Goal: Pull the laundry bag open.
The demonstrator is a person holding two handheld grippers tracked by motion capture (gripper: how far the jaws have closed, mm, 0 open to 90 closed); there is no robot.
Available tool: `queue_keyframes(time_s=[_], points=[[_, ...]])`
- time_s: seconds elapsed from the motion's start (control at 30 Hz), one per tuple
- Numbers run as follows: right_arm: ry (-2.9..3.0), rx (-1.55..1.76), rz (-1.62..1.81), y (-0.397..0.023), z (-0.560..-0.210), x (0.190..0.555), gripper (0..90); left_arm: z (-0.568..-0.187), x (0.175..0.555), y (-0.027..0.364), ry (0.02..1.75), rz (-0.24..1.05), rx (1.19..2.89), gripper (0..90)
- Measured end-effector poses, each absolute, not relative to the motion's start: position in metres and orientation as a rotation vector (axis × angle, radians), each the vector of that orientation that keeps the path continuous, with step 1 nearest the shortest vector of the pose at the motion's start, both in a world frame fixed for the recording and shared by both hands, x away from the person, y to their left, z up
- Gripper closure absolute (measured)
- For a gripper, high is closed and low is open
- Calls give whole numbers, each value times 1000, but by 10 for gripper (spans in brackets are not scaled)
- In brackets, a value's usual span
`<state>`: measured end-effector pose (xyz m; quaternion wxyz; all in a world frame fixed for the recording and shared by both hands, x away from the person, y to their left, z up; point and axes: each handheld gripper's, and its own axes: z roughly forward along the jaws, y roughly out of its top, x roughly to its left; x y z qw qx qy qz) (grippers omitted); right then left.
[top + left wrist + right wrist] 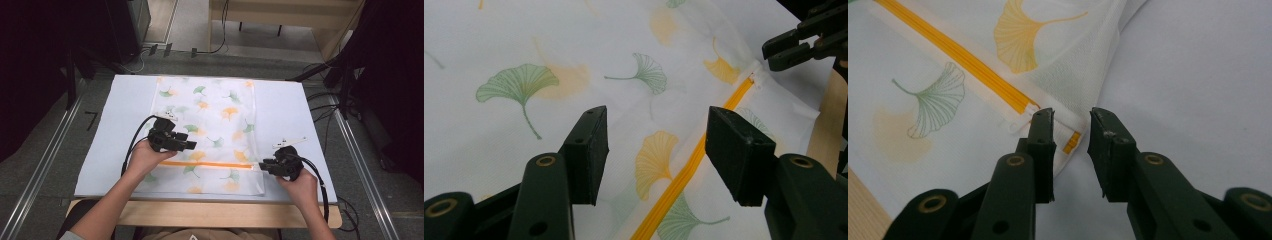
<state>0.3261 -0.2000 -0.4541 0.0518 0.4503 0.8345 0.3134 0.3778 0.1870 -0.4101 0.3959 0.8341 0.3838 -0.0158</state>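
I judge the orange zipper (207,164) on the ginkgo-print bag (210,107) fully closed; my right gripper (1071,120) stands parted at its right end, my left gripper (656,132) spread wide above it.

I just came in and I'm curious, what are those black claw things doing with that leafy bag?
A person holds a gripper in each hand over a white mesh bag printed with ginkgo leaves, lying flat on the table. The right gripper is at the end of the bag's orange zipper, open, with nothing pinched. The left gripper hovers open above the zipper's middle. The zipper looks closed.
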Motion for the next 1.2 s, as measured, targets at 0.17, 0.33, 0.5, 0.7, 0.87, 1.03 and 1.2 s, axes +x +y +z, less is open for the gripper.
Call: queue_keyframes(time_s=[0.17,0.33,0.5,0.7,0.87,1.03,1.2], points=[[2549,1349,928,-200,-459,324,667,-409,375,180,960,22,2135,428],[2561,1331,925,-196,-463,324,650,-411,377,178,963,-5,2131,423],[2559,1300,921,-192,-464,323,628,-413,379,177,965,-27,2139,408],[2550,1270,891,-187,-465,324,666,-414,378,174,956,-25,2147,405],[2534,1251,837,-179,-464,322,714,-415,378,172,945,-44,2151,421],[2539,1260,844,-177,-463,322,794,-414,374,168,915,-25,2165,468],[2580,1298,873,-178,-462,327,851,-415,370,164,878,-22,2154,519]])
